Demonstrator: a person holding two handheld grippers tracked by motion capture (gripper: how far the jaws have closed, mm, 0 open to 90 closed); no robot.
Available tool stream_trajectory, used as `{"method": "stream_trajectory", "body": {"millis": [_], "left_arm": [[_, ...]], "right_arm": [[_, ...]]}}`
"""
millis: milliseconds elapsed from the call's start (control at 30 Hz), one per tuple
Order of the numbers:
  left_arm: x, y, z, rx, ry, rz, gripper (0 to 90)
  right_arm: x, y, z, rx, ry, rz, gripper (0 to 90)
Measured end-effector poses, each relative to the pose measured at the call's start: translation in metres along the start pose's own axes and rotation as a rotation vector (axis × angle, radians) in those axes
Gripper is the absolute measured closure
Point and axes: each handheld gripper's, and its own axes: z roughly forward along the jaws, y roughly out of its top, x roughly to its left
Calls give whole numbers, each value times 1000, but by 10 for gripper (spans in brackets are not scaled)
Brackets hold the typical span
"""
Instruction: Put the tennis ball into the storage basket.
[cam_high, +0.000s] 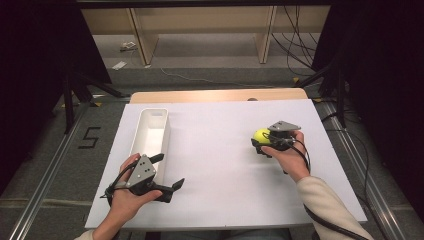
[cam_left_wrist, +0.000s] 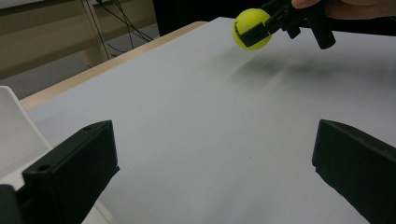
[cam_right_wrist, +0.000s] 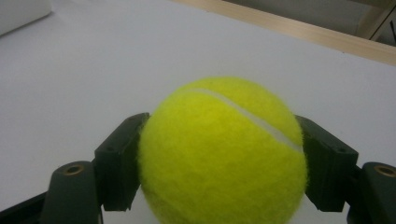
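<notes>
Tennis ball (cam_right_wrist: 223, 156): yellow-green felt with a curved white seam across its upper face; clamped on both sides between two black jaws; positioned over the right part of the white board (cam_high: 225, 165).

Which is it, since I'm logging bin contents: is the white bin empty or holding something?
Empty: the high view shows only bare white floor inside the white bin.
</notes>
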Motion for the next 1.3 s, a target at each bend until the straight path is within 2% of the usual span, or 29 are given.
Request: {"method": "stream_trajectory", "body": {"millis": [900, 1300], "left_arm": [[1, 0, 0, 1, 2, 5, 0], [1, 0, 0, 2, 3, 6, 0]], "right_arm": [[9, 7, -3, -31, 18, -10, 267], [9, 8, -4, -38, 16, -8, 267]]}}
